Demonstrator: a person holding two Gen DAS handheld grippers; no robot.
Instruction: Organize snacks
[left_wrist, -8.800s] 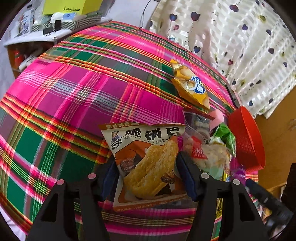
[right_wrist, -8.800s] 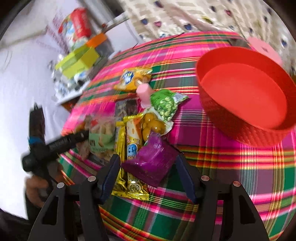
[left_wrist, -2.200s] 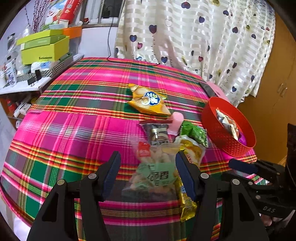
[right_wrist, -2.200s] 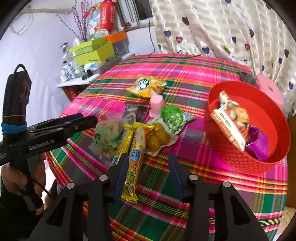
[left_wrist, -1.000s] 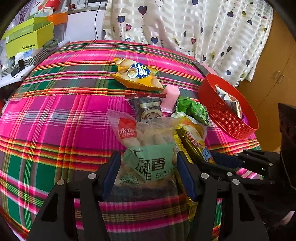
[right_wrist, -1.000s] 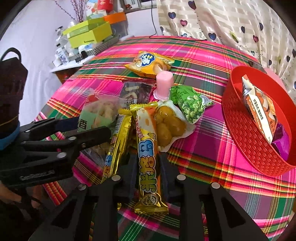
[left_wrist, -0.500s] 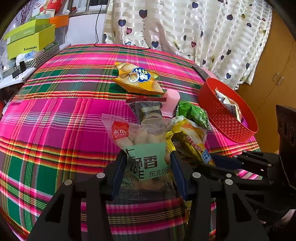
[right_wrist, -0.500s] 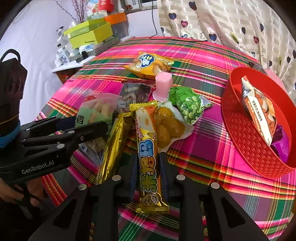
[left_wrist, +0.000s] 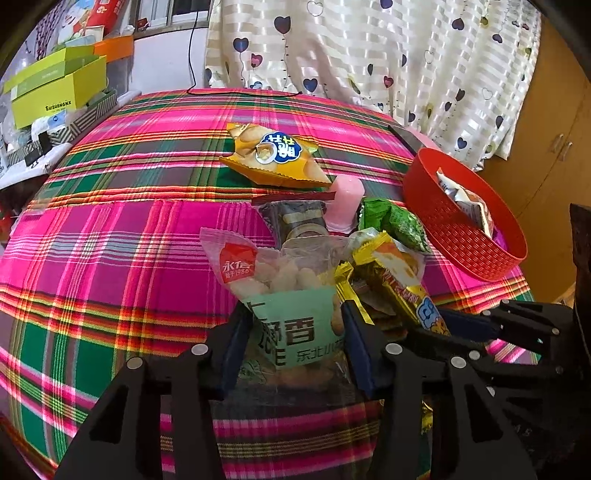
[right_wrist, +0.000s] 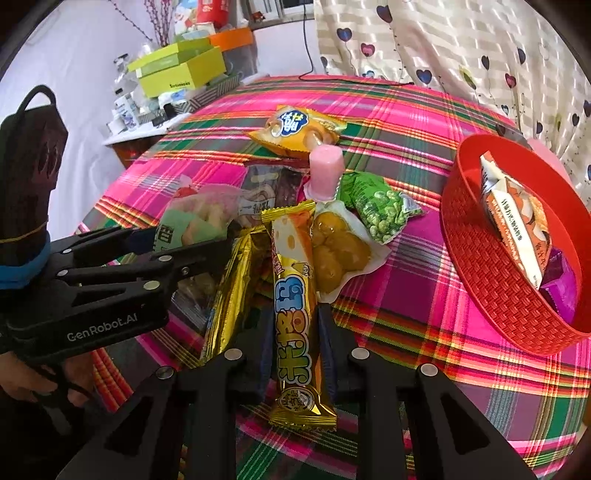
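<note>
My left gripper (left_wrist: 295, 343) is clamped on the clear-and-green cracker bag (left_wrist: 284, 295), gripping its lower half, top flopping forward. Crinkly film, light, contents brittle, so I judge a gentle squeeze enough; mid-body hold looks sound. My right gripper (right_wrist: 293, 332) is closed on the gold cheese-stick bar (right_wrist: 293, 295) across its middle; the foil looks slick and the bar long, likely to pivot if carried fast. A second gold bar (right_wrist: 231, 291) lies just left of it. The red basket (right_wrist: 480, 266) sits ahead-right of both grippers, holding an orange snack pack (right_wrist: 513, 218) and a purple packet (right_wrist: 559, 280). Pink jelly cup (right_wrist: 325, 166) and green pea bag (right_wrist: 376, 206) lie ahead, on the plaid tablecloth (right_wrist: 424, 288).
</note>
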